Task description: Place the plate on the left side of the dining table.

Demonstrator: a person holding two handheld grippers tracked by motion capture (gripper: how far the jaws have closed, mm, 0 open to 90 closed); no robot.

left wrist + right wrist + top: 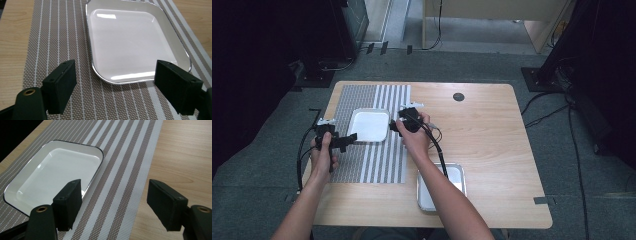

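Flanking white tray (369, 125) on striped mat (377, 160), centre-left of frame: left claw (352, 138) and right claw (395, 125), both spread apart, empty.

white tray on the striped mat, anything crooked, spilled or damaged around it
Nothing stands out. The white tray lies flat on the striped placemat, square with its stripes, empty and clean, its dark rim unbroken. A second tray sits on bare wood near the table's front edge, partly hidden by the forearm.
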